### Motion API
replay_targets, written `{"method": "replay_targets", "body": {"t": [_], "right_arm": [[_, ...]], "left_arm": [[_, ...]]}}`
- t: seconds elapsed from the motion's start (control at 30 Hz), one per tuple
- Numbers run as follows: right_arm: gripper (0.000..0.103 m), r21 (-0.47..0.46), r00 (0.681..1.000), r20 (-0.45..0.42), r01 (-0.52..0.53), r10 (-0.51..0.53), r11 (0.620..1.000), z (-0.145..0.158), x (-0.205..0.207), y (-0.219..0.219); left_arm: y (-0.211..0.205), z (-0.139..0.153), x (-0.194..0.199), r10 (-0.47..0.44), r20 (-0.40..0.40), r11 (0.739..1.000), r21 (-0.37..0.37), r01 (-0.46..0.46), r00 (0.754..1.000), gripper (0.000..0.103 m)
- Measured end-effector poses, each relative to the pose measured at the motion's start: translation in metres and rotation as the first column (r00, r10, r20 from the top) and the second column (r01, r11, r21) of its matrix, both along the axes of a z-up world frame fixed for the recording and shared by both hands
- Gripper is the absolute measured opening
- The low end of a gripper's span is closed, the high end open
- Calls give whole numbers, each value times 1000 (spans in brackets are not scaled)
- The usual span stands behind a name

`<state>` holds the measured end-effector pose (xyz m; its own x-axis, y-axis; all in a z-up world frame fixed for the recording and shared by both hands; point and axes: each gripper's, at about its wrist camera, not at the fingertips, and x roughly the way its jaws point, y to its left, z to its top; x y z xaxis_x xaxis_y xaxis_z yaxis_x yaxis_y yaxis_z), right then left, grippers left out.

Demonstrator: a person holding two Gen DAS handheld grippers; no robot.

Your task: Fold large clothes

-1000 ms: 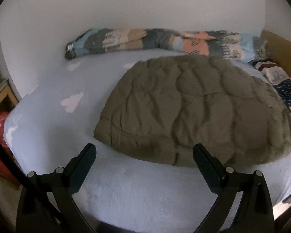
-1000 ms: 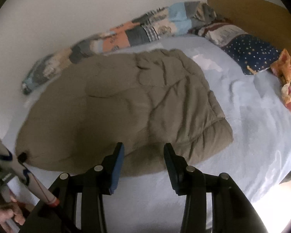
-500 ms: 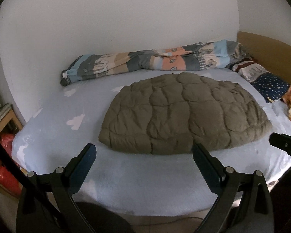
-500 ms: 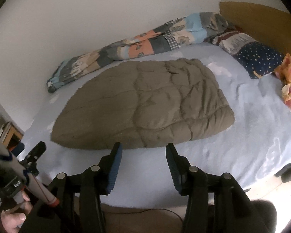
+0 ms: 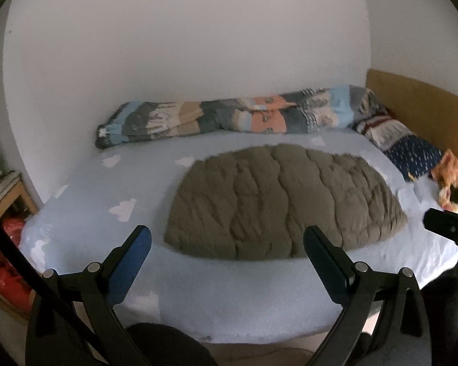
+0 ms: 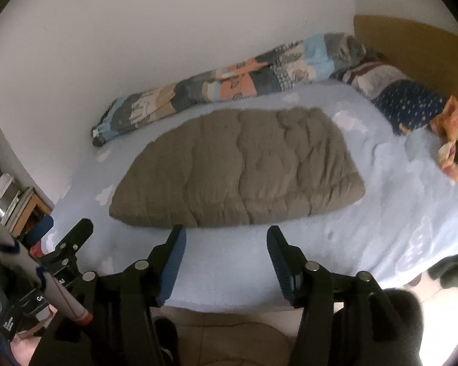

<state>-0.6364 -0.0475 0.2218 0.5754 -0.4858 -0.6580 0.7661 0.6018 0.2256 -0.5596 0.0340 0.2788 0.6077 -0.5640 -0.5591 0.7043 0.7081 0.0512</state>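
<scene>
An olive quilted puffer garment (image 5: 282, 201) (image 6: 238, 167) lies folded into a flat bundle in the middle of the light blue bed (image 5: 198, 299) (image 6: 397, 222). My left gripper (image 5: 227, 241) hangs open above the bed's near edge, short of the garment, with nothing between its fingers. My right gripper (image 6: 226, 238) is also back from the garment's near edge; its jaws are opening and hold nothing. The left gripper's tip (image 6: 76, 235) shows at the left of the right wrist view, and the right gripper's tip (image 5: 445, 228) at the right edge of the left wrist view.
A rolled patchwork blanket (image 5: 229, 116) (image 6: 229, 82) lies along the white wall. Pillows (image 5: 409, 149) (image 6: 406, 100) and an orange cloth (image 5: 452, 180) (image 6: 455, 140) sit by the wooden headboard (image 5: 418, 103). A wooden shelf (image 5: 9, 195) stands left of the bed, with a red thing (image 5: 6, 262) below it.
Both grippers have pulled back and up from the garment, so the whole bed shows. The right gripper's jaws have spread wider. The garment lies still.
</scene>
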Motion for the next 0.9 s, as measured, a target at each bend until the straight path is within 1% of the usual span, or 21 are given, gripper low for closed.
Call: {"method": "replay_targets", "body": {"t": [0.03, 0.07, 0.13, 0.2, 0.27, 0.37, 0.4, 0.43, 0.47, 0.5, 0.57, 0.63, 0.73, 0.9], "right_arm": [[66, -12, 1000, 10, 2, -2, 1000, 10, 0, 1], [70, -18, 1000, 14, 3, -2, 1000, 18, 0, 2], [73, -37, 1000, 30, -1, 2, 999, 37, 1, 8], [82, -69, 999, 49, -2, 5, 998, 54, 1, 15], [89, -125, 998, 58, 7, 0, 992, 74, 2, 26], [95, -192, 997, 72, 19, -6, 981, 90, 5, 40], [97, -211, 997, 72, 22, -7, 977, 92, 6, 45], [97, -231, 997, 72, 26, -10, 973, 91, 9, 50], [97, -247, 998, 68, 25, -9, 969, 88, 13, 55], [97, -254, 998, 57, 16, -1, 967, 86, 15, 57], [97, -251, 999, 24, -15, 22, 968, 79, 24, 61], [97, -245, 999, 19, -28, 33, 969, 74, 27, 62], [97, -240, 999, 5, -38, 41, 970, 70, 30, 61], [97, -228, 999, -4, -49, 49, 972, 63, 32, 59]], "left_arm": [[1, 6, 2, 5, 2, 1000, -8, -5, 1000, 100], [4, 17, 5, 20, 8, 1000, -19, -19, 1000, 100], [9, 37, 9, 49, 33, 998, -32, -48, 998, 100], [10, 54, 12, 71, 52, 997, -26, -69, 996, 100], [12, 66, 13, 94, 67, 996, -17, -93, 993, 100], [14, 74, 12, 118, 67, 993, -33, -116, 991, 100], [17, 73, 12, 133, 71, 990, -56, -129, 989, 100], [19, 72, 11, 139, 74, 989, -61, -135, 987, 100], [18, 68, 11, 135, 70, 990, -52, -132, 988, 100], [17, 63, 13, 143, 61, 990, -28, -142, 988, 100], [15, 57, 14, 142, 47, 990, -11, -142, 989, 100], [13, 49, 17, 129, 29, 992, 13, -129, 991, 100], [10, 42, 20, 139, 41, 989, 46, -141, 989, 100], [4, 36, 20, 125, 44, 990, 65, -128, 991, 100]]}}
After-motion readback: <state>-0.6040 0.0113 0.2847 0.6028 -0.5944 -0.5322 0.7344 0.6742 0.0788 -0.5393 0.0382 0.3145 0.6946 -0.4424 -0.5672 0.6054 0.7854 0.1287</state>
